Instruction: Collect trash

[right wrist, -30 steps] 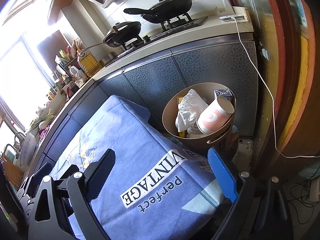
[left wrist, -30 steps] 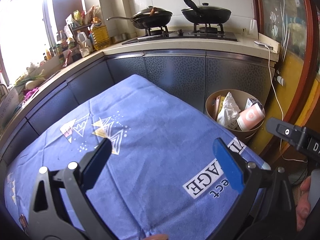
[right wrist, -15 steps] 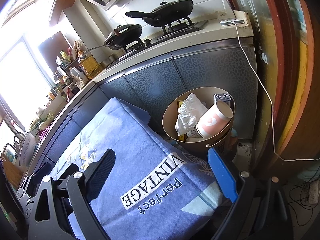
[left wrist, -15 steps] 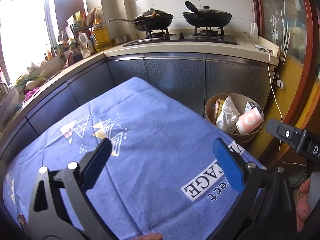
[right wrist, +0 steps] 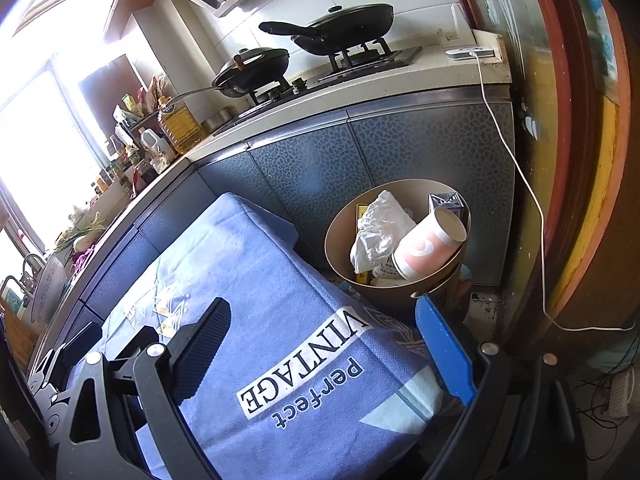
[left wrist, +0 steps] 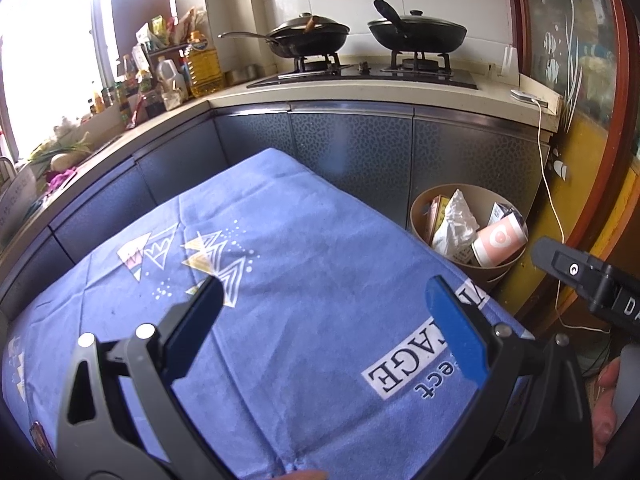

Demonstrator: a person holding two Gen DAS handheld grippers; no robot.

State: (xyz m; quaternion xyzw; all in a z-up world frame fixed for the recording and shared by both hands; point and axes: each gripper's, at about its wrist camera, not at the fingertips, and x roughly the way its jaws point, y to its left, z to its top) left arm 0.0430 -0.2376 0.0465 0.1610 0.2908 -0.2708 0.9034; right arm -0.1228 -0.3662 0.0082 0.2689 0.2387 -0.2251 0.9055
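A round tan trash bin (left wrist: 416, 216) (right wrist: 336, 248) stands on the floor past the table's far right corner. It holds a pink paper cup (left wrist: 498, 240) (right wrist: 426, 246), a crumpled white wrapper (left wrist: 454, 222) (right wrist: 378, 230) and some cartons. My left gripper (left wrist: 324, 320) is open and empty above the blue tablecloth (left wrist: 300, 264). My right gripper (right wrist: 324, 344) is open and empty above the cloth's "VINTAGE" corner (right wrist: 304, 364), short of the bin. Part of the right gripper (left wrist: 584, 276) shows at the right of the left wrist view.
A kitchen counter (left wrist: 360, 92) runs behind and to the left, with two black pans (left wrist: 416, 34) on a stove and bottles (left wrist: 200, 68) near the window. A white cable (right wrist: 524, 184) hangs down beside a red door frame (right wrist: 576, 160).
Both grippers have drawn back and risen slightly, so the bin and table look a little farther away. Both stay open and empty.
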